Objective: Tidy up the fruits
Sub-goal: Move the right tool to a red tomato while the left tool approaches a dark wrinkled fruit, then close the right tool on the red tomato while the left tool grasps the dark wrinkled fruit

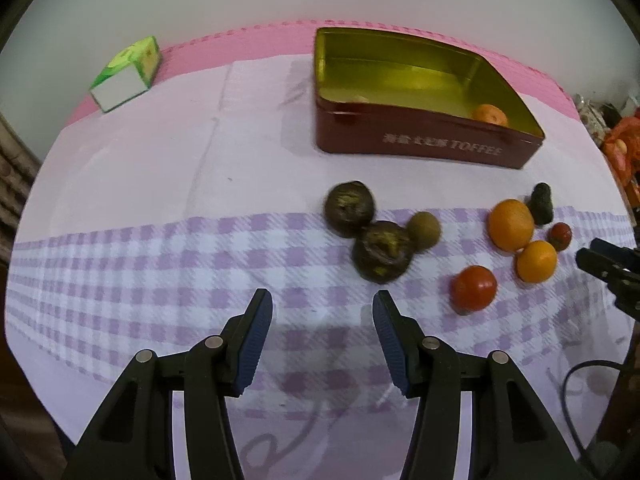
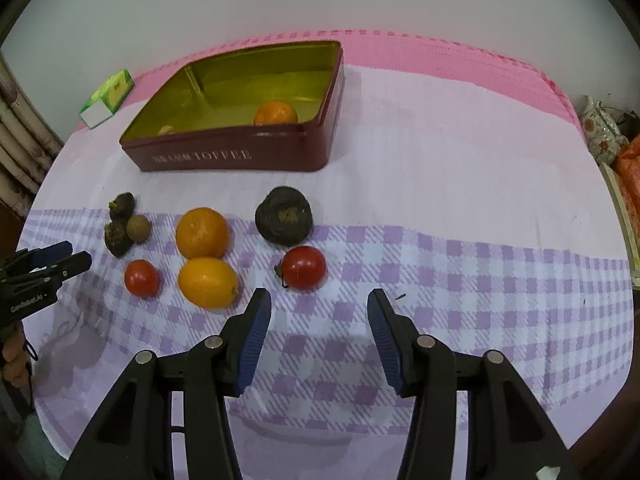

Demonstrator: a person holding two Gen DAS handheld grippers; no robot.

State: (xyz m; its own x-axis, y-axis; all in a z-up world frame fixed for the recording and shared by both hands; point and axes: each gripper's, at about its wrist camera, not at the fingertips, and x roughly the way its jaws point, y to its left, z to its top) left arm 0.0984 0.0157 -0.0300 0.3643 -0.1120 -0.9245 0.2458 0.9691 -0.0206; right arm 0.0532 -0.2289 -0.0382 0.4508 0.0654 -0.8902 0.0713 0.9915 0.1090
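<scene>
A dark red toffee tin [image 1: 420, 146] [image 2: 224, 156] with a gold inside holds one orange fruit [image 1: 490, 115] [image 2: 276, 113]. Loose on the checked cloth lie two dark wrinkled fruits [image 1: 350, 208] [image 1: 382, 256], a small brown fruit [image 1: 424, 230], two oranges [image 2: 202, 232] [image 2: 207, 282], two tomatoes [image 2: 304, 268] [image 2: 141, 278] and another dark fruit [image 2: 284, 214]. My left gripper [image 1: 322, 304] is open and empty, just short of the dark fruits. My right gripper [image 2: 318, 304] is open and empty, just short of the larger tomato.
A green and white carton [image 1: 126, 74] [image 2: 107, 98] lies at the back left on the pink mat. Cluttered items stand off the table's right edge [image 2: 604, 136]. Each gripper shows at the edge of the other's view [image 1: 608, 266] [image 2: 48, 260].
</scene>
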